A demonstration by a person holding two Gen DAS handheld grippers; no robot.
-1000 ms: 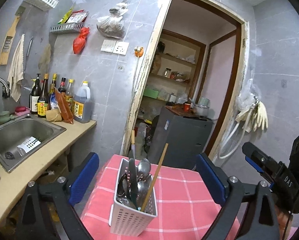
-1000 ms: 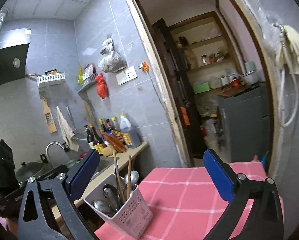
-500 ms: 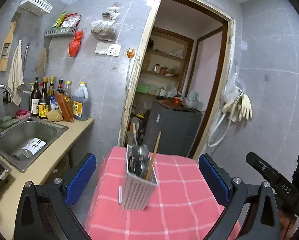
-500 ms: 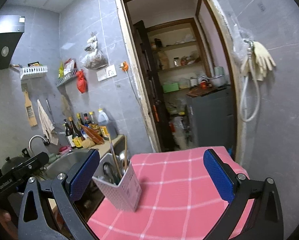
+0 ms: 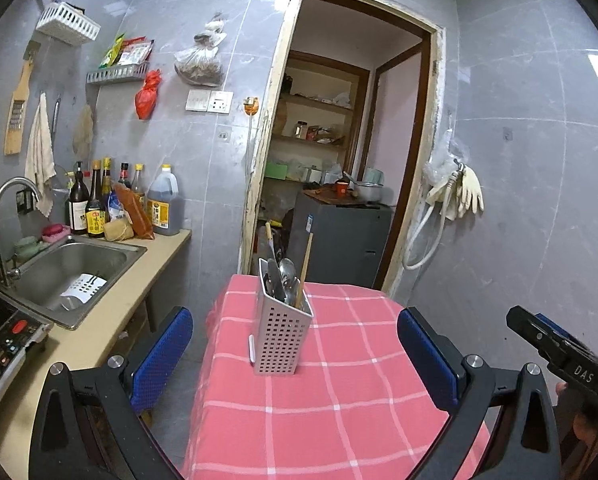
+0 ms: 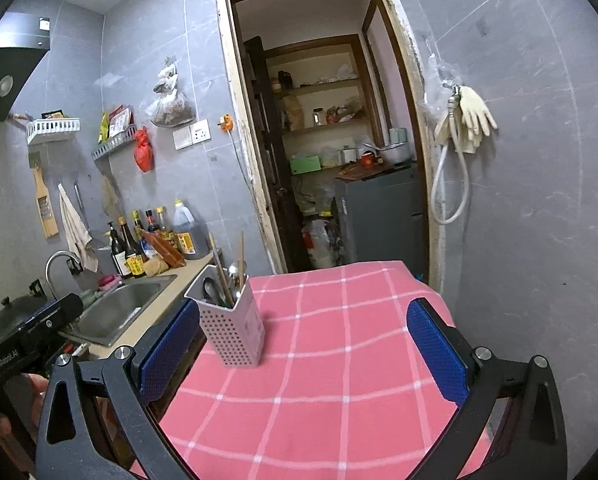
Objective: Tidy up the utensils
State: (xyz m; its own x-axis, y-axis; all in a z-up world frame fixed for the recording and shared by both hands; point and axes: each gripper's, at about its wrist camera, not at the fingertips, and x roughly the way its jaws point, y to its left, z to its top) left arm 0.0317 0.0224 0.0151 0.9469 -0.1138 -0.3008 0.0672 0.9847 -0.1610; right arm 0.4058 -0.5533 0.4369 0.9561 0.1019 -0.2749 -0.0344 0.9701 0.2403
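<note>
A white perforated utensil holder (image 5: 279, 336) (image 6: 231, 330) stands upright on the pink checked tablecloth (image 5: 339, 400) (image 6: 331, 360). Spoons (image 5: 287, 272), a knife and wooden chopsticks (image 5: 305, 268) stick out of its top. My left gripper (image 5: 295, 354) is open, pulled back, with the holder centred well ahead of its blue pads. My right gripper (image 6: 303, 350) is open too, and the holder sits ahead near its left pad (image 6: 169, 352). Neither gripper holds anything.
A counter with a steel sink (image 5: 71, 270) and several bottles (image 5: 99, 204) runs along the left. A stove (image 5: 3, 340) lies at the near left. An open doorway (image 5: 339, 160) with a grey cabinet (image 5: 339, 240) is behind the table. Rubber gloves (image 5: 465, 192) hang on the right wall.
Both grippers have drawn back and up from the holder, which now looks smaller and farther away. The holder stands on the cloth as before.
</note>
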